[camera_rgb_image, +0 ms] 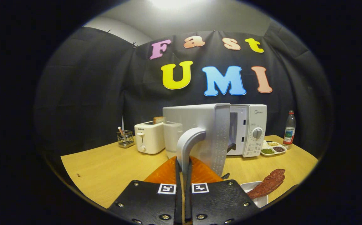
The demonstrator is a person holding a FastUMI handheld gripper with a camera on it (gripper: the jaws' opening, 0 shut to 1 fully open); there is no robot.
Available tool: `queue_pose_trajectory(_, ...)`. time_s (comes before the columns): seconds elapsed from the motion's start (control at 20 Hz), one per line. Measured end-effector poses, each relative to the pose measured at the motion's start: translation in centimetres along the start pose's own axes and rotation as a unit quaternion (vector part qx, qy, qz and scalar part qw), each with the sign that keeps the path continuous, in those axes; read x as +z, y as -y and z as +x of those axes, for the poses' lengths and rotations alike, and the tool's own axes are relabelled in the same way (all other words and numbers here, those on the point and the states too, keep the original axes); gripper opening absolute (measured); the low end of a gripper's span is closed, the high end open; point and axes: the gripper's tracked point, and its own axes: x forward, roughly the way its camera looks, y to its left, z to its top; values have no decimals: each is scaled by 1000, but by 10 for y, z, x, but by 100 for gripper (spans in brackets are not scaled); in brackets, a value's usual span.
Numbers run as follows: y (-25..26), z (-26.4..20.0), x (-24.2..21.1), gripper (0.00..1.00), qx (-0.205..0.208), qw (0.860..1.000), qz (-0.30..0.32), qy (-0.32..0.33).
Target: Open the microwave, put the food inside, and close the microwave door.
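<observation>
White plastic door handle (189, 147) is pinched right in the tool (183, 175), fingers nearly together with just the handle's lower end clamped between them. So the tool's got hold of the microwave door (206, 131), which is swung well out toward the camera, enough that you see it almost edge-on, with the ribbed inner edge facing right. The handle's long axis runs roughly vertical, curving over at the top into the door, and the fingers grip it from the front, so the door pivots around a hinge on its far left side, I'd guess.

The microwave (251, 131) body sits beyond the door and a bit right of the tool, on the wooden worktop (105, 168), its cavity opening showing as a dark slot between the door's edge and the control panel with the dial.

The bit that matters next: the food (270, 184), a reddish-brown strip that looks like bacon or jerky, lies on a white plate (256, 193) just right of the tool, close beside the right finger. Its long axis runs diagonally, near end toward the tool, far end pointing up and right, more or less toward the microwave's front. So once the door's let go, my read is the tool goes right and slightly back for it, then forward into the cavity.
</observation>
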Motion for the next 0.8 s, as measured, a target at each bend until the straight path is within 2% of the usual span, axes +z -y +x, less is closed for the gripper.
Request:
queue_pose_trajectory(0.2, -52, -6, -2, 4, 9, 1000, 12, 2)
queue_pose_trajectory(0.45, -92, -4, -3, 4, -47, 999, -20, 19)
queue_pose_trajectory(0.8, -129, 4, -6, 4, -113, 993, -16, 24)
